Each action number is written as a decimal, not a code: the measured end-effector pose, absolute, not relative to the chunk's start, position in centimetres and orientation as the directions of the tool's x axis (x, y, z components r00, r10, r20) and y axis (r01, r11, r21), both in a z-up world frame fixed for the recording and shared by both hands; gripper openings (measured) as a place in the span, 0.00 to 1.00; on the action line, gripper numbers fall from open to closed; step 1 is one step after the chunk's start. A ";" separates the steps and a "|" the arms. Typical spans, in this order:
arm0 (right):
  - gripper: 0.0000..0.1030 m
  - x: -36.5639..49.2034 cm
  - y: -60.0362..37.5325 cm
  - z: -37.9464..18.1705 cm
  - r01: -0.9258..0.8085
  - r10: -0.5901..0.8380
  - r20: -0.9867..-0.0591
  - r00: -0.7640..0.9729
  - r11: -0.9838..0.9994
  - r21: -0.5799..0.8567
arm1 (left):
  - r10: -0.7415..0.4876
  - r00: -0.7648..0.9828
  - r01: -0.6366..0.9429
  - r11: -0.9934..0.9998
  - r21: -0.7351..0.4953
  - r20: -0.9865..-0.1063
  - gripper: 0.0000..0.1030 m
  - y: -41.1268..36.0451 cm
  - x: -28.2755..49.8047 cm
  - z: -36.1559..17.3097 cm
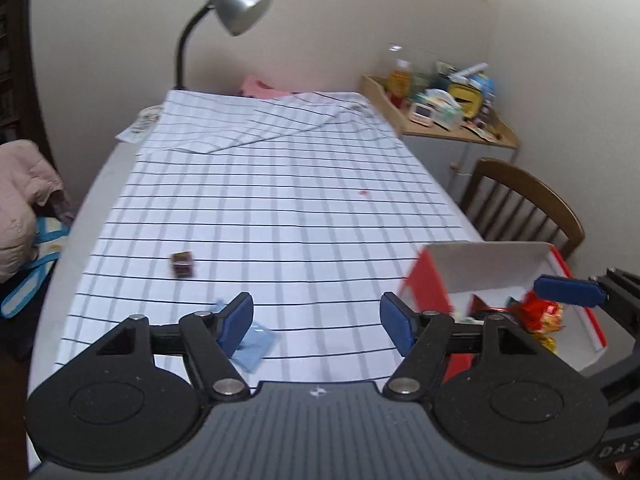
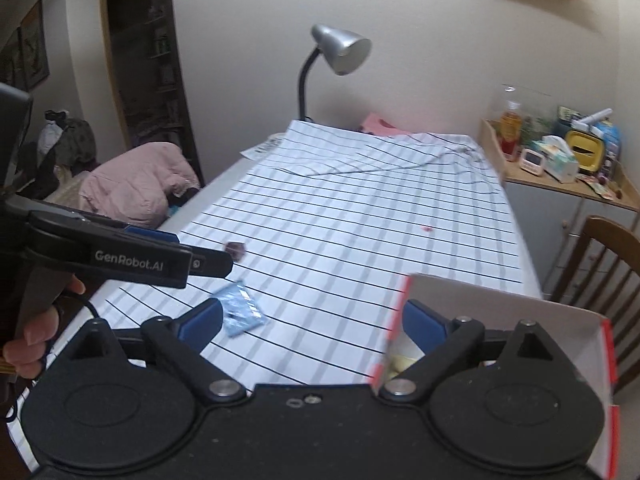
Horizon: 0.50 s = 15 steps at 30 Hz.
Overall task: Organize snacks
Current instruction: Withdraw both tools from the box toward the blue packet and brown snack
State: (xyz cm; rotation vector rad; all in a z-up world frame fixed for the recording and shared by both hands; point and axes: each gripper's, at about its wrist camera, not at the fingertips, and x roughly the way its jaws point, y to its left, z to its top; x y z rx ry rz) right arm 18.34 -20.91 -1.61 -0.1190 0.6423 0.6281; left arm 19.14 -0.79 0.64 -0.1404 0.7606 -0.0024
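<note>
On the checked tablecloth (image 1: 280,200) lie a light blue snack packet (image 1: 256,346) and, farther off, a small dark wrapped snack (image 1: 183,264). My left gripper (image 1: 317,320) hovers open above the cloth with nothing between its fingers; its left finger covers part of the blue packet. A red and white box (image 1: 500,268) stands at the right with red and yellow snacks (image 1: 540,314) inside. My right gripper (image 2: 312,320) is open and empty, its right finger over the box (image 2: 500,304). In the right wrist view the blue packet (image 2: 242,308) and dark snack (image 2: 235,249) lie left of centre.
A silver desk lamp (image 1: 236,8) stands at the table's far end. A wooden chair (image 1: 528,204) is at the right, behind it a cluttered side cabinet (image 1: 448,132). A pink jacket (image 2: 136,184) lies off the left edge. A hand (image 2: 32,336) holds the left gripper's handle.
</note>
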 end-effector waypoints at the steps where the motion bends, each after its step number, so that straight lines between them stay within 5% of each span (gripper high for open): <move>1: 0.95 18.3 -20.1 -1.7 -0.587 0.517 -0.590 0.620 0.805 0.088 | -0.047 0.724 -0.058 0.990 -0.128 -0.688 0.68 0.2 19.2 0.5; 15: 1.00 21.1 -11.1 -5.7 -0.613 0.518 -0.622 0.587 0.787 0.076 | -0.019 0.696 -0.140 0.977 -0.161 -0.718 0.84 10.5 21.8 -2.9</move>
